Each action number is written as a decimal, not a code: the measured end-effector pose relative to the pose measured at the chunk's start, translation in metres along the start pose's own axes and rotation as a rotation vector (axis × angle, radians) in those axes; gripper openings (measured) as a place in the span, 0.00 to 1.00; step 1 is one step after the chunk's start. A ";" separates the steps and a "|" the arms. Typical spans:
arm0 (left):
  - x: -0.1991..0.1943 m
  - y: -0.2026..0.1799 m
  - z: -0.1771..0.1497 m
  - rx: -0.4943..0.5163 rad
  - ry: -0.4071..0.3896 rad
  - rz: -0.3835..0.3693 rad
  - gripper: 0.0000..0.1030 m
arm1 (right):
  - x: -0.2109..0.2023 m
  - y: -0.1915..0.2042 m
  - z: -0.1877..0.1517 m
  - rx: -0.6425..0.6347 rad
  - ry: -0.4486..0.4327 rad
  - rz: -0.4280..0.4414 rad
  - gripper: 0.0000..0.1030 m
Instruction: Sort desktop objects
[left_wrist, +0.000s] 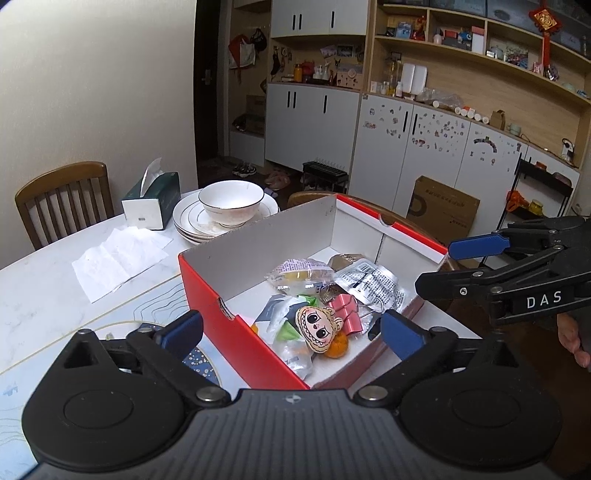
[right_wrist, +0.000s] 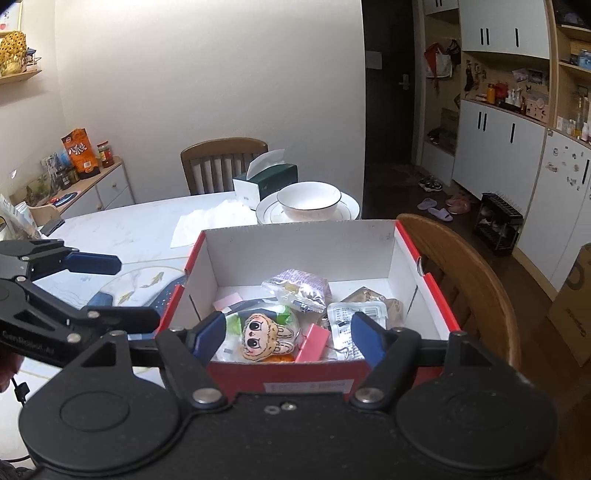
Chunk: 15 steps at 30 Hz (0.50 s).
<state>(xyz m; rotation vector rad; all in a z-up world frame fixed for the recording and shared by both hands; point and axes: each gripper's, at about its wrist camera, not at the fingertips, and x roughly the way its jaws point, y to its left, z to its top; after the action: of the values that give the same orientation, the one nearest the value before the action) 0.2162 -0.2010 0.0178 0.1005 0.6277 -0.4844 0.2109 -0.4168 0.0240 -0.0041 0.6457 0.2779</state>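
Both tongs, left (left_wrist: 291, 325) and right (right_wrist: 288, 332), gape wide, holding nothing, over the red cardboard box (right_wrist: 369, 236) on the white marble tabletop (left_wrist: 37, 295); cartoon-face plush charm (right_wrist: 258, 338) and pink binder clip (right_wrist: 314, 341) lie inside.

Your box (right_wrist: 295, 243) sits on the surface (right_wrist: 140, 225), at its edge beside a chair (right_wrist: 476, 280). In the box, the doll charm (right_wrist: 264, 338) lies nearest you on wrapped snacks (right_wrist: 295, 286), with a binder clip (right_wrist: 314, 341) just right of it. Behind the box, a bowl (right_wrist: 308, 201) rests on stacked plates (right_wrist: 351, 210); the tissue box (right_wrist: 266, 182) stands to their left, with a second chair (right_wrist: 221, 162) behind.
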 end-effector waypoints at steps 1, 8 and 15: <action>-0.002 0.001 -0.001 -0.003 0.000 -0.005 1.00 | -0.002 0.002 -0.001 -0.001 -0.007 -0.007 0.74; -0.015 0.002 -0.009 -0.018 -0.003 -0.028 1.00 | -0.016 0.013 -0.008 0.017 -0.036 -0.027 0.77; -0.027 0.001 -0.014 -0.011 -0.024 -0.036 1.00 | -0.024 0.020 -0.013 0.035 -0.043 -0.041 0.77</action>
<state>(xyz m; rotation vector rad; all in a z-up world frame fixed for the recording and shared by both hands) 0.1905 -0.1858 0.0222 0.0726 0.6094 -0.5163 0.1793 -0.4053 0.0294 0.0216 0.6073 0.2265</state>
